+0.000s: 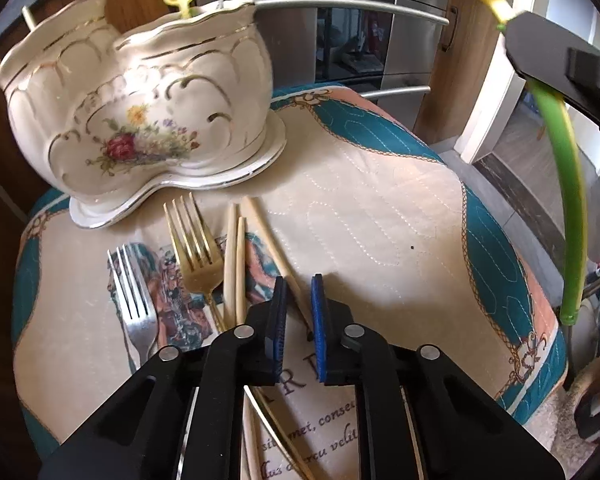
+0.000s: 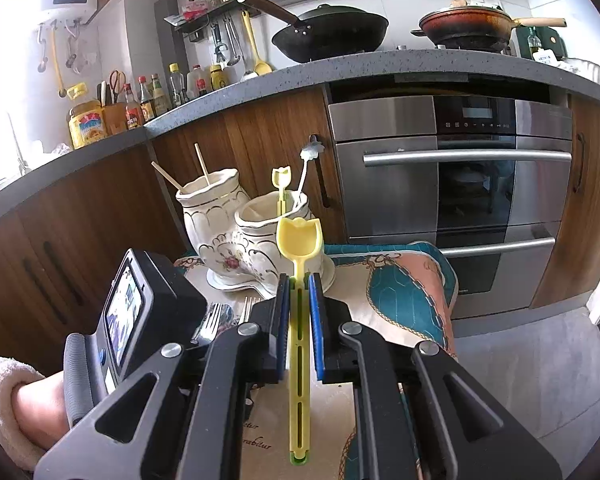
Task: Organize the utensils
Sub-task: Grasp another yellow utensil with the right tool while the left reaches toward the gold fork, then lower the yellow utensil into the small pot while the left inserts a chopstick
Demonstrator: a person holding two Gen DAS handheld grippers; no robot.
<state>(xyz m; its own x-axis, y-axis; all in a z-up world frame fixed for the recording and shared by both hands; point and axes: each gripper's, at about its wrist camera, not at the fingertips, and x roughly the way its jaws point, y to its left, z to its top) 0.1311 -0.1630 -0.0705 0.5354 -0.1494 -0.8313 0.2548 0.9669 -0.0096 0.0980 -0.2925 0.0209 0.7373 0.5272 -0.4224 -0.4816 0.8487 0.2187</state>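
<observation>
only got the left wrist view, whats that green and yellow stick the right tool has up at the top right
Observer: A plastic spoon. The right tool is shut on its handle, and the yellow tulip-shaped bowl points toward the ceramic holder.
Operator: whats inside the holders taller cup, cant see in from here
Observer: Two chopsticks stand in it, leaning apart.
Operator: and that grey stick in the lower cup
Observer: It ends in a white flower-shaped top, next to a small yellow tulip-topped utensil.
</observation>
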